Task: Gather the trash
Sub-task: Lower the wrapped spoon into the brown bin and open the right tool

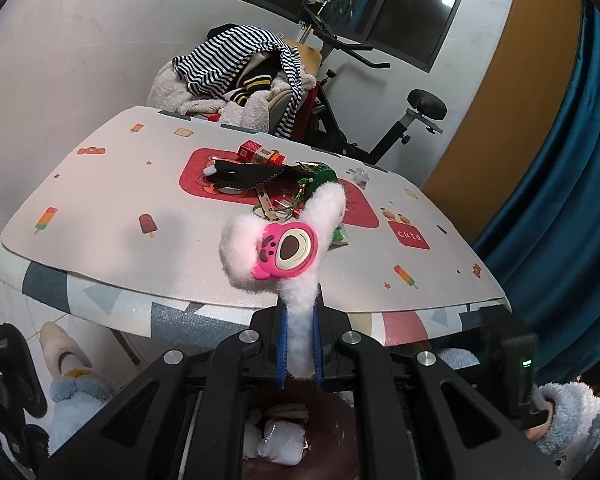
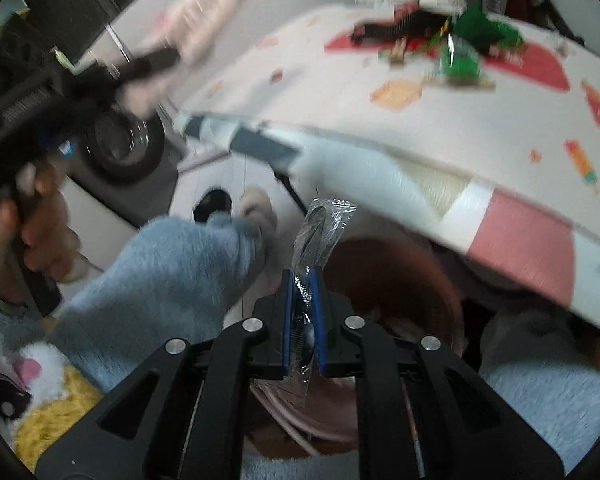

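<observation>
My left gripper [image 1: 299, 312] is shut on a white fluffy headband with a pink bear charm [image 1: 286, 250], held up just off the table's near edge. Below it is a brown bin [image 1: 332, 412] with white crumpled trash [image 1: 278, 442] inside. My right gripper [image 2: 303, 280] is shut on a clear plastic packet holding a spoon [image 2: 320, 228], above the rim of the brown bin [image 2: 400, 276]. A pile of trash lies on the table: green wrappers [image 1: 320, 174], red boxes [image 1: 260, 152], a black pouch [image 1: 252, 174] and a crumpled tissue [image 1: 359, 176].
The table [image 1: 140, 184] has a cartoon cover. Behind it stand a chair heaped with clothes [image 1: 240, 76] and an exercise bike [image 1: 364, 92]. Slippers [image 1: 66, 354] lie on the floor at left. The person's blue fleece legs [image 2: 172, 280] flank the bin.
</observation>
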Demonstrator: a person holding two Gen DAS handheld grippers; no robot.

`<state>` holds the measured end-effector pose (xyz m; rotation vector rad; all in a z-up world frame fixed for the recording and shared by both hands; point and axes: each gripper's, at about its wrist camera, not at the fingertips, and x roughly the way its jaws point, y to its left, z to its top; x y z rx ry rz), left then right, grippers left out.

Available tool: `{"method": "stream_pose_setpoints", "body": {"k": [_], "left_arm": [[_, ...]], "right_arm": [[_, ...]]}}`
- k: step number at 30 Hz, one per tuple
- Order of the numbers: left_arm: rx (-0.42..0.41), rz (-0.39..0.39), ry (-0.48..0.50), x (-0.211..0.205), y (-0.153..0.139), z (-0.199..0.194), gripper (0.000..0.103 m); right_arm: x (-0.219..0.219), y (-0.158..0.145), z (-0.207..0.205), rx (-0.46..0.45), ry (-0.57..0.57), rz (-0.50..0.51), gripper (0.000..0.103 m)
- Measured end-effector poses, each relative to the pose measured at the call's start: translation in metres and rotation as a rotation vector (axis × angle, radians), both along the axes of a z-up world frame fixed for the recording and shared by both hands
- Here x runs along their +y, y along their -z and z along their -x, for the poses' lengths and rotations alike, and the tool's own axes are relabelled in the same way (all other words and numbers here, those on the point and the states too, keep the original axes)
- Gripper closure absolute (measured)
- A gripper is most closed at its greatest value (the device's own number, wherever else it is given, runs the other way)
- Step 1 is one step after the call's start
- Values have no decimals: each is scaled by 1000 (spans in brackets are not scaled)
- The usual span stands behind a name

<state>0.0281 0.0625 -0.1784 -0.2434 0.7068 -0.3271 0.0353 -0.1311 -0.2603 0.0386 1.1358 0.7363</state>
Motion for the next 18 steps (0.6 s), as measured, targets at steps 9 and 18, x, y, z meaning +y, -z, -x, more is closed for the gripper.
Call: {"method": "stream_pose_setpoints", "body": {"k": [9,18], "left_arm": [[9,0,-8,4,2,8,93],[20,-3,15,-2,5,8,93]], "right_arm": [[-7,16,-4,57,76,50,90],[-16,27,-14,77,136,83,85]]}}
